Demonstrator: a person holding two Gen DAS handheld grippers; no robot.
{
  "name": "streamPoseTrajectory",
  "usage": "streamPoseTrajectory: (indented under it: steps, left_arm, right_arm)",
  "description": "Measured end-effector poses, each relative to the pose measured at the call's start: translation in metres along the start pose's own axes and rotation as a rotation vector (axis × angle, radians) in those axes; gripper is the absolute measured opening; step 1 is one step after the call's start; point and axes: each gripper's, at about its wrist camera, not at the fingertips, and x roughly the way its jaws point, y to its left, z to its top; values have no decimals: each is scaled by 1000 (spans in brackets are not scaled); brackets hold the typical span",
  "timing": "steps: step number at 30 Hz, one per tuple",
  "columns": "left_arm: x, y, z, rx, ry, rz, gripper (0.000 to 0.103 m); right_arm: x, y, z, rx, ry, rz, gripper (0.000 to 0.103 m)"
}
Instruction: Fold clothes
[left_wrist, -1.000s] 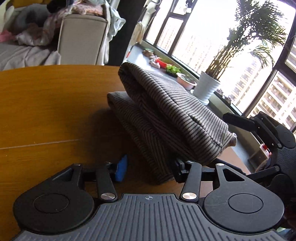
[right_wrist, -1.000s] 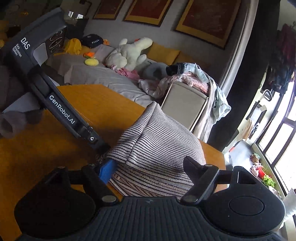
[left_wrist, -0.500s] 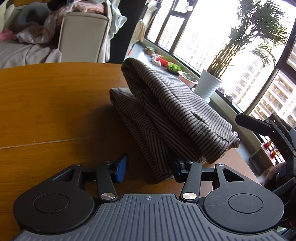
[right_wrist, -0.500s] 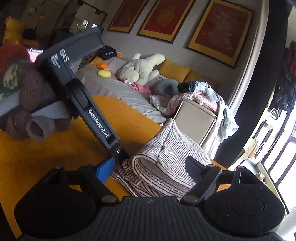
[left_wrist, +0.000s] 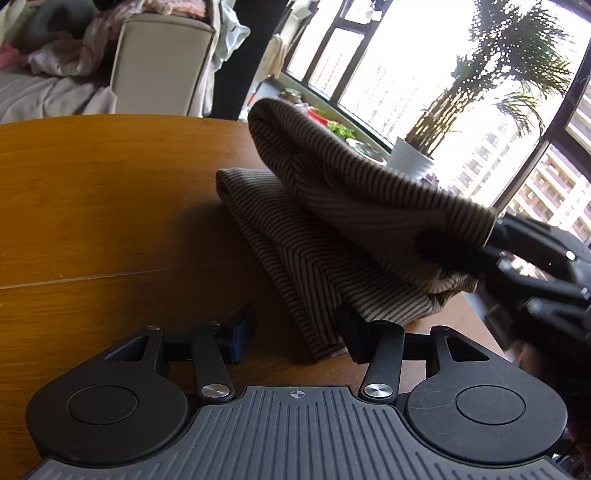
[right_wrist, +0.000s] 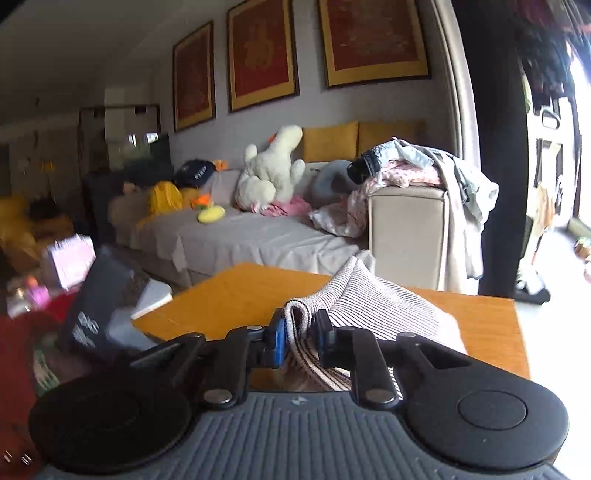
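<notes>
A striped brown-and-cream garment lies folded in layers on the wooden table. My left gripper is open, its fingers astride the garment's near corner, low over the table. My right gripper is shut on a folded edge of the striped garment and holds the top layer raised. In the left wrist view the right gripper shows at the garment's right end, blurred.
A grey sofa with a white plush toy and piled clothes stands beyond the table. A potted plant and window sill are at the right. The table's far edge is close to the garment.
My right gripper has closed on the garment's folded edge and swung lower and round to face the sofa. The top layer has lifted at its right end. My left gripper stayed open in place.
</notes>
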Motion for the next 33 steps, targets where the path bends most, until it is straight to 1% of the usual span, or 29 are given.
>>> streamPoseTrajectory:
  steps: [1, 2, 4, 5, 6, 7, 8, 9, 11, 13, 14, 15, 16, 18, 19, 20, 21, 22, 24, 25, 26, 29, 30, 31, 33]
  left_arm:
    - [2, -1, -1, 1, -2, -5, 53]
    - [3, -2, -1, 4, -4, -4, 53]
    - [3, -3, -1, 13, -7, 0, 54]
    - [2, -3, -2, 15, -8, 5, 56]
    - [-1, -1, -3, 15, -8, 11, 56]
    - [-5, 1, -3, 16, -6, 18, 57]
    - [-9, 3, -4, 19, -5, 28, 59]
    - [-13, 5, -4, 25, -4, 42, 60]
    - [-23, 10, -2, 38, -16, 100, 58]
    - [-33, 16, 4, 26, -47, 155, 58]
    - [-39, 16, 10, 17, -77, 164, 58]
    - [-46, 15, 16, 8, -109, 168, 58]
    - [-51, 12, 22, 5, -138, 156, 58]
    - [-59, -5, 36, 23, -196, 94, 59]
    - [-57, -15, 43, 39, -208, 56, 59]
    - [-54, -24, 50, 57, -215, 15, 62]
    - [-47, -32, 56, 74, -207, -27, 64]
    - [-36, -38, 61, 86, -188, -54, 65]
    - [-8, -42, 64, 93, -131, -28, 65]
    - [5, -42, 65, 95, -101, -10, 65]
    - [13, -42, 63, 104, -91, 9, 63]
    - [29, -40, 54, 139, -76, 70, 65]
    - [30, -41, 53, 145, -75, 78, 65]
    - [30, -43, 52, 149, -76, 82, 65]
    - [29, -44, 50, 155, -74, 87, 65]
  right_arm:
    - [8, -4, 0, 26, 20, 33, 14]
    - [16, -6, -5, 38, 48, 38, 14]
    - [33, -10, -21, 63, 116, 7, 14]
    - [40, -13, -29, 81, 147, -4, 15]
    - [43, -17, -37, 111, 160, -7, 15]
    - [43, -18, -43, 129, 148, -5, 15]
    - [42, -17, -46, 124, 133, -11, 15]
    - [41, -12, -47, 103, 127, -24, 19]
    - [42, 4, -50, 38, 118, -42, 32]
    - [45, 21, -54, -45, 113, -52, 62]
    - [48, 32, -56, -104, 114, -66, 67]
    - [50, 41, -59, -152, 115, -81, 75]
    - [52, 46, -61, -180, 114, -90, 80]
    - [54, 55, -64, -228, 111, -106, 84]
    - [52, 54, -63, -228, 108, -106, 84]
    - [48, 52, -60, -221, 106, -103, 86]
    - [43, 48, -57, -208, 108, -100, 93]
    - [35, 42, -54, -191, 111, -101, 103]
    - [12, 27, -48, -151, 110, -128, 103]
    - [1, 17, -45, -121, 107, -155, 103]
    - [-11, 4, -41, -74, 103, -196, 103]
    - [-34, -42, -27, 131, 110, -339, 103]
    - [-36, -58, -23, 199, 114, -374, 103]
    - [-36, -73, -20, 251, 104, -395, 103]
    - [-31, -96, -19, 305, 61, -398, 103]
